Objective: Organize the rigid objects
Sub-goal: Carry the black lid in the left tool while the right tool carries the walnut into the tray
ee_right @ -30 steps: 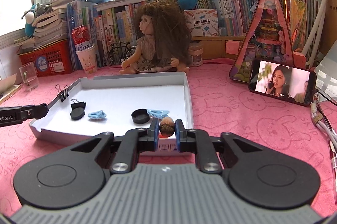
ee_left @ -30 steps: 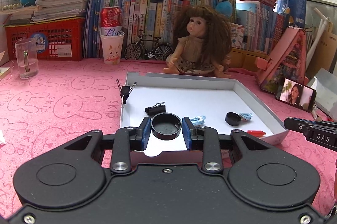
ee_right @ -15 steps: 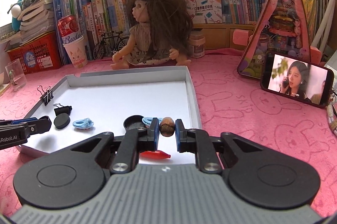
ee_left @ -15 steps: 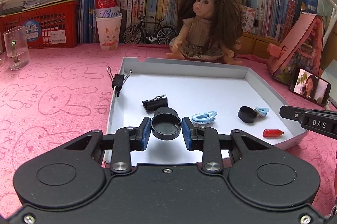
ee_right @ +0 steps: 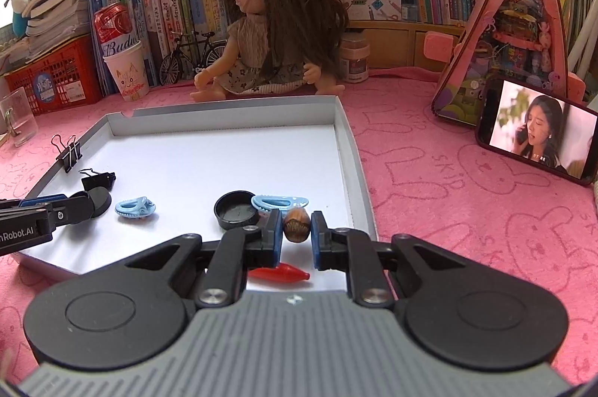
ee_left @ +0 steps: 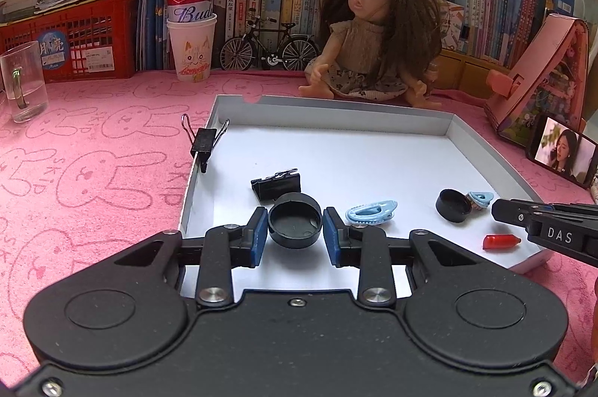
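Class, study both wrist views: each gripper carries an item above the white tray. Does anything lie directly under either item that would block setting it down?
Under the left gripper and its black cap, only bare white tray shows. Under the right gripper with its nut, the red piece lies just nearer the camera, and the other cap and blue clip crowd close.

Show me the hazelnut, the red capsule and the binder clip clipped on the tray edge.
hazelnut (ee_right: 296,224), right wrist view, shell front.
red capsule (ee_left: 500,242), left wrist view, its middle.
binder clip (ee_left: 203,141), left wrist view, black body.
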The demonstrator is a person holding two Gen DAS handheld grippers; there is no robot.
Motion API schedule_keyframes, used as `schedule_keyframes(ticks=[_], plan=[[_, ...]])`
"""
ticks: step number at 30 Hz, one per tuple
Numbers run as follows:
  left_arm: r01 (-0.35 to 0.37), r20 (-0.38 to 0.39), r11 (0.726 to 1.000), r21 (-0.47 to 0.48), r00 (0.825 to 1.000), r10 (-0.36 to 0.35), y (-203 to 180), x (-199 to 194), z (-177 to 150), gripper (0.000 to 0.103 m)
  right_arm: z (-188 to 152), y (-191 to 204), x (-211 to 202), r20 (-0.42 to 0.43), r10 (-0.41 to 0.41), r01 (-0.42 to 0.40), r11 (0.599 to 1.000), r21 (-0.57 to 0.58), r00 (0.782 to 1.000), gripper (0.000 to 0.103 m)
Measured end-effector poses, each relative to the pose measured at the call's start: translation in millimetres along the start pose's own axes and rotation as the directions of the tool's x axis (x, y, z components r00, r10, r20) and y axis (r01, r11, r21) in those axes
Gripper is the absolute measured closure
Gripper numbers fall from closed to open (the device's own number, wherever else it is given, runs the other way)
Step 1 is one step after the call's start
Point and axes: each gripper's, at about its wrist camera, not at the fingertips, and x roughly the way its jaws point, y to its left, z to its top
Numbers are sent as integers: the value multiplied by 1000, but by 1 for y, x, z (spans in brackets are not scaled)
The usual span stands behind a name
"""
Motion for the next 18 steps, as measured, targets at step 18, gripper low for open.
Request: schedule_keyframes(ticks=[18], plan=[[-11, 9, 1000, 3, 1000, 11, -5, 7, 0, 73, -1, 0, 5, -17, -2, 2, 1000, 11, 1000, 83]])
